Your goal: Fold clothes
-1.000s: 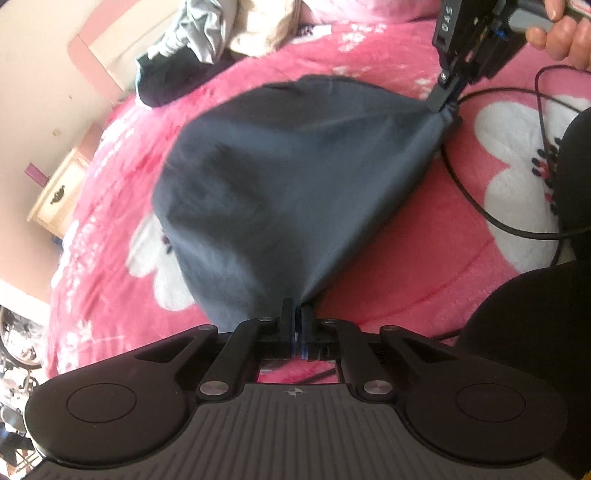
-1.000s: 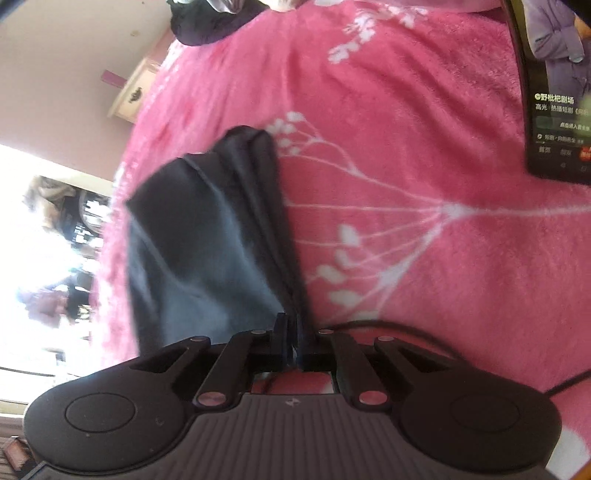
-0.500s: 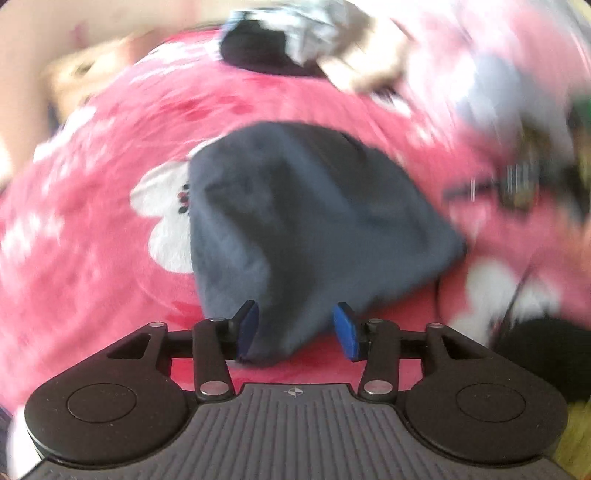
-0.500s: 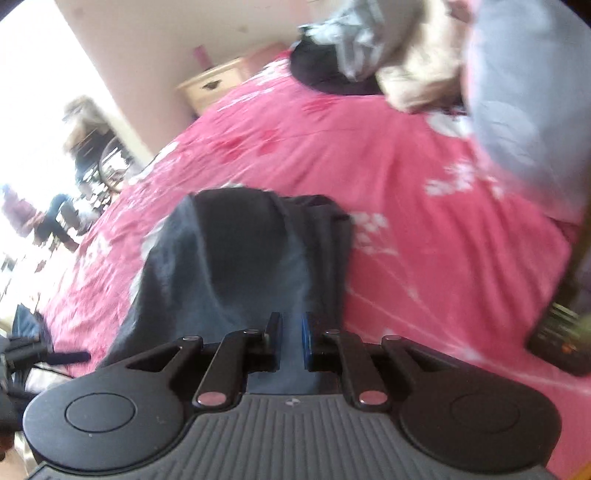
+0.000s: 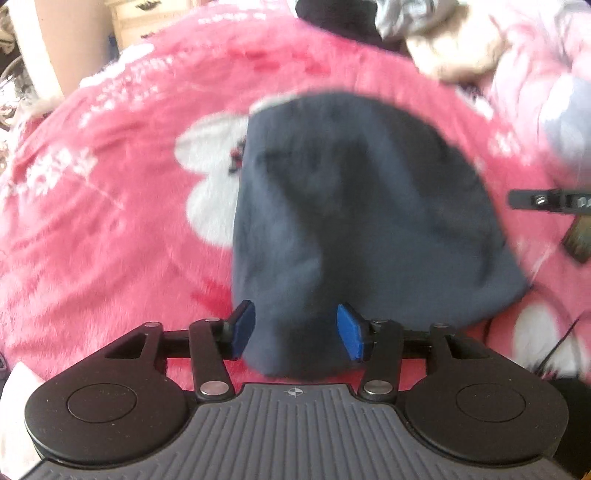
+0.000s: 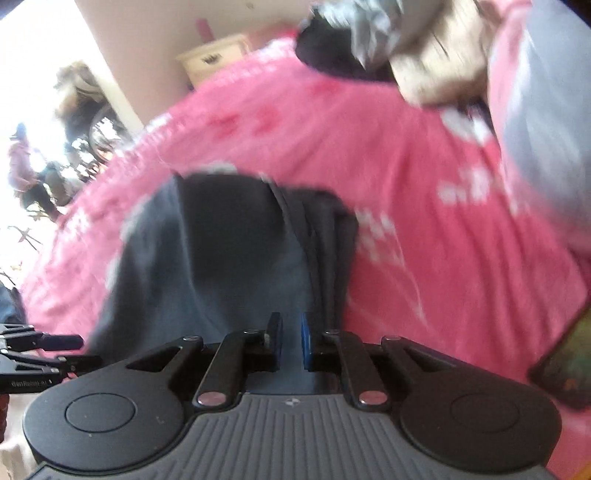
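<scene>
A dark grey-blue garment (image 5: pixel 354 221) lies folded on the pink flowered blanket (image 5: pixel 110 221). My left gripper (image 5: pixel 295 332) is open, its blue pads either side of the garment's near edge, holding nothing. In the right wrist view the same garment (image 6: pixel 221 258) lies just ahead, with folded layers along its right side. My right gripper (image 6: pixel 291 339) is slightly open with a narrow gap between the pads, above the garment's near edge. The right gripper's tip (image 5: pixel 546 201) shows at the left wrist view's right edge.
A pile of other clothes (image 5: pixel 406 29) lies at the far side of the bed. A wooden nightstand (image 6: pixel 214 59) stands by the wall. A phone (image 6: pixel 565 362) lies on the blanket at right. The left gripper (image 6: pixel 40 354) shows at the left edge of the right wrist view.
Both grippers held the garment's corners a second ago. The left one has opened wide and let go, the right one has opened slightly. Both views have swung round toward the far clothes pile.
</scene>
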The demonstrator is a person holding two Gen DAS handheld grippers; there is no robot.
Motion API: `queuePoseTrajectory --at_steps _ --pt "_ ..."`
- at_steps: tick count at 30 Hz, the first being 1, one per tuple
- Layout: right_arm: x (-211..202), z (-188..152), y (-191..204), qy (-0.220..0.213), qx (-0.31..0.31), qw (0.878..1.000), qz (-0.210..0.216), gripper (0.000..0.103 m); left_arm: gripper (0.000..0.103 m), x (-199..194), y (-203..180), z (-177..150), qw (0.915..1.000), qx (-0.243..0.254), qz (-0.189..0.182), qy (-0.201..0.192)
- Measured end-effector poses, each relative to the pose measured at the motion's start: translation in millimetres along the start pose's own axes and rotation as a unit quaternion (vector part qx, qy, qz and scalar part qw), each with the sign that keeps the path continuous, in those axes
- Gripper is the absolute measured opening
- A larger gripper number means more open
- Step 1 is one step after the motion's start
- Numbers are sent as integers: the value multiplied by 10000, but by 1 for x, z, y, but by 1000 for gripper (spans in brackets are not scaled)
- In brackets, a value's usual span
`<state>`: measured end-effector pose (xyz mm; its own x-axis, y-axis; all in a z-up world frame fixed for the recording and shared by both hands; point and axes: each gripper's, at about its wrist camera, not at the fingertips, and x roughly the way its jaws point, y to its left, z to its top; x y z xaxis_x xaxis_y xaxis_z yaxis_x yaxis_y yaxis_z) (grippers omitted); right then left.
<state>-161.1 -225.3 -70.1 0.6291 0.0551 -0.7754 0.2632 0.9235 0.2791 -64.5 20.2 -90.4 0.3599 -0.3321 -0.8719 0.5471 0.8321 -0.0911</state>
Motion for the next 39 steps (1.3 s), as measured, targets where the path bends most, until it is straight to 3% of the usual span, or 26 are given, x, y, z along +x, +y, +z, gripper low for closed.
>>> queuePoseTrajectory --at_steps 4,8,12,15,20,25,27,31,34,39 --pt "11 28 23 -367 -220 9983 387 11 57 11 -10 23 9994 -267 169 -170" --pt "44 53 55 -587 -525 9937 795 11 57 47 -15 43 9971 -523 506 212" --pt "83 63 67 -529 -886 9929 584 11 57 74 -12 50 9939 -593 755 549" --pt "117 59 53 -188 -886 9955 285 11 58 78 -10 49 9930 -644 765 631" --pt "99 66 42 -272 -783 9956 436 11 65 79 -12 48 9917 -599 921 664" --pt "78 87 55 -624 -759 9910 911 11 68 78 -17 49 9905 -537 1060 689" --pt "94 91 59 -485 -768 9914 944 11 68 78 -20 50 9901 -497 1112 696" --pt "148 85 46 187 -320 9980 521 9 68 78 -23 50 9894 -460 1177 715" --pt "142 84 41 79 -72 9981 606 9 68 79 -23 50 9892 -469 1188 726" --pt "102 85 40 -454 -88 9966 679 11 69 80 -24 50 9892 -387 1227 707"
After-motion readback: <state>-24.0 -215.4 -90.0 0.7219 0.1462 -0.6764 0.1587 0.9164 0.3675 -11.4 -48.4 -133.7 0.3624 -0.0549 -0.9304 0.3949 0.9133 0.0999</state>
